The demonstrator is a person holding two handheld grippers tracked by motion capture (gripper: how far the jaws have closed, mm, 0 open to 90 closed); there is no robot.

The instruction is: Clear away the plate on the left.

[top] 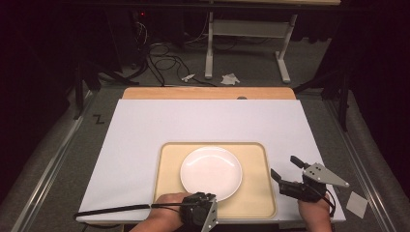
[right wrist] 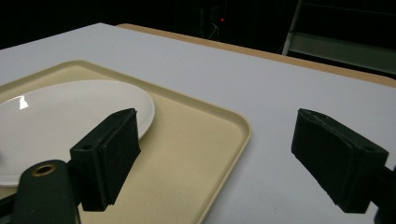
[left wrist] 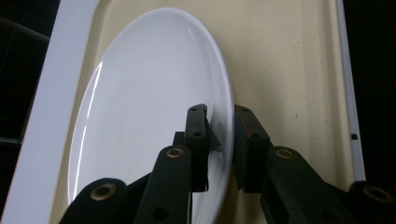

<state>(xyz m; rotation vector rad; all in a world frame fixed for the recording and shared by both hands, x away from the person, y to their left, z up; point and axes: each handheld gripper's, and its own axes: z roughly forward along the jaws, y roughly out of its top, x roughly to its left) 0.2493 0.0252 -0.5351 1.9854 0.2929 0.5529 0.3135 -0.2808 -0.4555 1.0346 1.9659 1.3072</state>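
A round white plate (top: 211, 173) (left wrist: 140, 107) (right wrist: 56, 116) lies flat in a beige tray (top: 261, 193) (left wrist: 289, 70) (right wrist: 187, 154) near the table's front edge. My left gripper (top: 205, 195) (left wrist: 220, 112) straddles the plate's near rim, one jaw over the plate's upper face and the other outside the rim by the tray floor. A thin strip of white plate shows between the upper pad and the rim, so the jaws stand slightly open. My right gripper (top: 284, 166) (right wrist: 217, 121) hovers wide open just right of the tray, with nothing between its jaws.
The tray sits on a white table cover (top: 208, 121) with a wooden strip (top: 208, 93) along the far edge. A black cable (top: 111, 210) trails left from my left gripper. A small white square (top: 357, 204) lies off the table's right front corner.
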